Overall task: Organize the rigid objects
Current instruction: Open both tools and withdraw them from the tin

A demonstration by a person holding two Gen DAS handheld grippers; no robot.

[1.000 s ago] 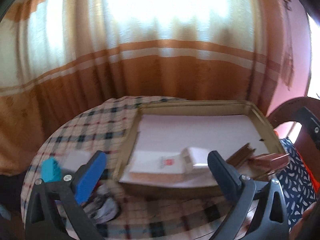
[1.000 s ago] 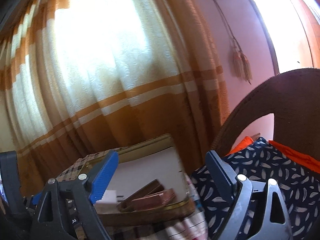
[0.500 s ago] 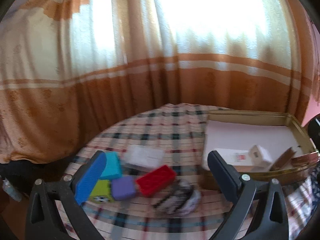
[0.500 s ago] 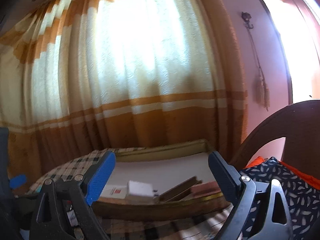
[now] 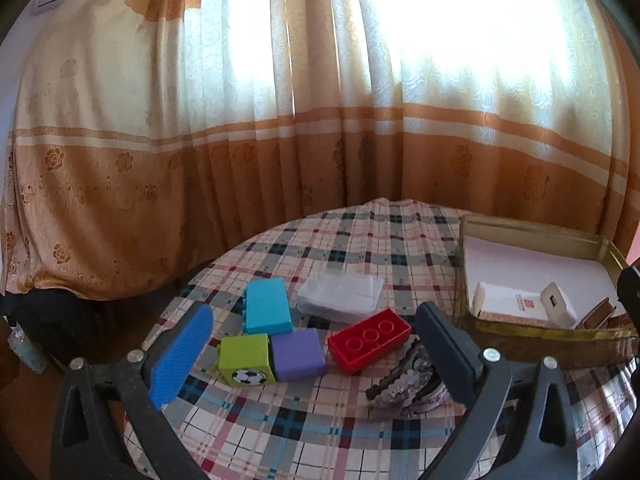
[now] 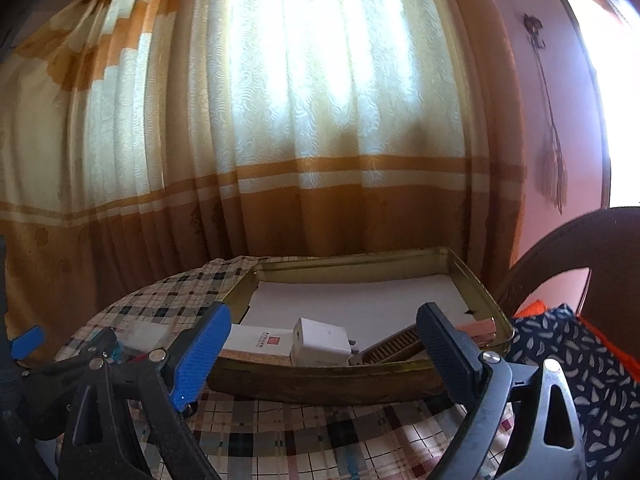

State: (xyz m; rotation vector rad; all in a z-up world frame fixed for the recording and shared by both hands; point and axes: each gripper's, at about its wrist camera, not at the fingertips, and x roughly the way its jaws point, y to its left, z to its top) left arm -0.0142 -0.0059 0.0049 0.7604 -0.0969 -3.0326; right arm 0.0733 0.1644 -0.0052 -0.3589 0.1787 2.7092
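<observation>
On the checked tablecloth lie a teal block point(image 5: 267, 309), a green block with a football print point(image 5: 245, 360), a purple block point(image 5: 298, 354), a red brick point(image 5: 370, 338) and a clear plastic case point(image 5: 340, 294). My left gripper point(image 5: 316, 344) hangs open just in front of them, nothing between its fingers. A gold tray point(image 6: 320, 384) lined with white paper holds a flat white box point(image 6: 260, 340), a white charger point(image 6: 320, 340) and brown wooden pieces point(image 6: 400, 346). My right gripper point(image 6: 324, 352) stands open before the tray's near wall, empty.
A beaded dark bundle point(image 5: 404, 384) lies by the red brick. The gold tray point(image 5: 540, 334) sits at the table's right. A chair back point(image 6: 580, 248) with patterned cloth point(image 6: 560, 360) stands right of the table. Curtains hang behind.
Both views have swung left. The left view went from the tray to the coloured blocks. The right view levelled out and now centres on the tray; its jaws widened slightly.
</observation>
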